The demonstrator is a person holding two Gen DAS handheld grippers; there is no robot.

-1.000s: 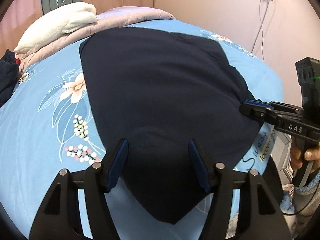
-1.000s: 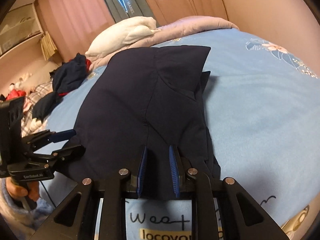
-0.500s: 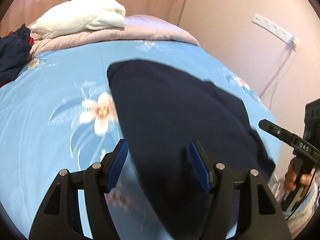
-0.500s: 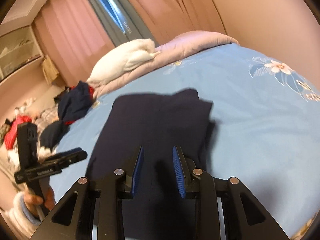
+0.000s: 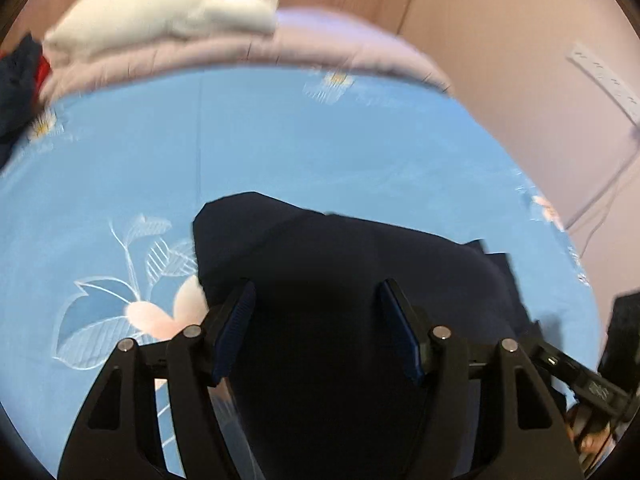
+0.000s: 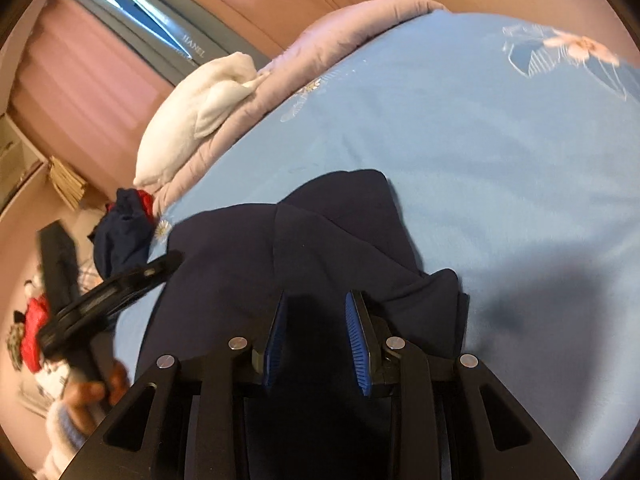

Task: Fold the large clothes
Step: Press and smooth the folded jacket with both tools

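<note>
The dark garment (image 5: 340, 280) was seen spread on the bed (image 5: 280, 140) at 6 o'clock. Left gripper (image 5: 318, 328) jaws were opening over it; right gripper (image 6: 316, 332) jaws were held apart, nothing clamped.

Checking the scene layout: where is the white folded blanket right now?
The white folded blanket lies on the pink quilt at the bed's far end, upper left in both wrist views, beyond the dark garment.

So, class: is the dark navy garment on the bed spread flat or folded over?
Folded over: the dark navy garment shows overlapping layers with stepped edges on the blue bedsheet.
</note>
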